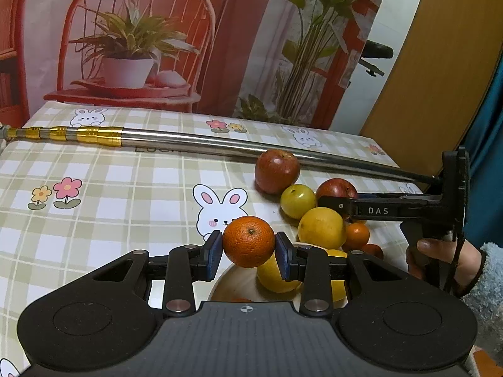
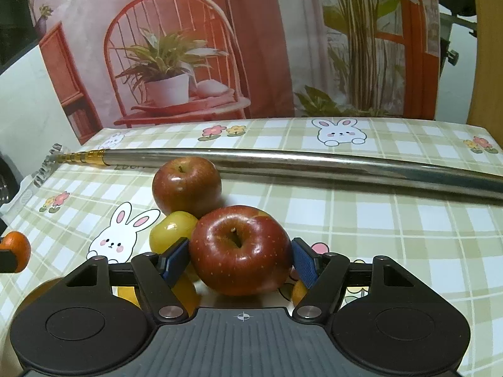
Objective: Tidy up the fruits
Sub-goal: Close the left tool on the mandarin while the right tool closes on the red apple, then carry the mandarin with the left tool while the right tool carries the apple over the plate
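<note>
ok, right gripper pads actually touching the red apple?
Touching. In the right wrist view the right gripper has both blue pads pressed against the sides of the red apple, with no gap visible on either side.

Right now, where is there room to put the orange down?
Bare checked tablecloth lies left of the fruit, between the long metal pole and the printed white bunny. It is crowded at the right, around the red apples and yellow fruit.

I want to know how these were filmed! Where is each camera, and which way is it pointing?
Left wrist: sits on the left gripper, looking along its fingers at a pinched orange; a hand shows.
Right wrist: sits on the right gripper, facing a red apple between its fingers.
Shared: the metal pole, far apple, that orange.
</note>
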Tool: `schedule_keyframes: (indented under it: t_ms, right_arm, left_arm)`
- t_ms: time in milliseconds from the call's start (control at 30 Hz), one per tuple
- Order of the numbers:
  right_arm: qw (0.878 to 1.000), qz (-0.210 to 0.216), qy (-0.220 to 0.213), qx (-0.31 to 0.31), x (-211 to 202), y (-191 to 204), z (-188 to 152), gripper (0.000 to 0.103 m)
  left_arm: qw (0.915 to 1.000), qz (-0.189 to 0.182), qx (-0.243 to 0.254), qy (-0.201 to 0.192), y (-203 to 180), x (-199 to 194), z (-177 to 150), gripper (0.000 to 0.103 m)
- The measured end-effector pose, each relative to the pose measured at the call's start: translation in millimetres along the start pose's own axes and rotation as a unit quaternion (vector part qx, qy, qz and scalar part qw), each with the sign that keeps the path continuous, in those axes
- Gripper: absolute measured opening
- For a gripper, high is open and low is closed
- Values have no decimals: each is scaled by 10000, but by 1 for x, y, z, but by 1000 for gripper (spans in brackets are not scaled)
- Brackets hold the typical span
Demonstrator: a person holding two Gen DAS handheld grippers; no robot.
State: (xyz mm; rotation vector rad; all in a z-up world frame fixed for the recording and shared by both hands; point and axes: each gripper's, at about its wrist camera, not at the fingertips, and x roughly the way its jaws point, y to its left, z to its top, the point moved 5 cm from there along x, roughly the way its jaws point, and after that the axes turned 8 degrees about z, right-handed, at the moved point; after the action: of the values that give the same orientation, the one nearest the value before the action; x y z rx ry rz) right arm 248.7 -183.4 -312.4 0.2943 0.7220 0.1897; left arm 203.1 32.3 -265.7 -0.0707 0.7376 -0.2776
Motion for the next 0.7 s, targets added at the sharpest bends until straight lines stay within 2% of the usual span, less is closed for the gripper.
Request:
schedule_keyframes:
  t_ms: [200, 700]
  right_arm:
    - [9999, -56, -87, -64, -7, 4, 0, 65]
    - [9981, 95, -541, -278, -69, 43, -3, 65]
  left_arm:
    - [10000, -30, 4, 22, -1, -3, -4, 38]
    - [10000, -29, 29, -35, -9, -31, -17, 38]
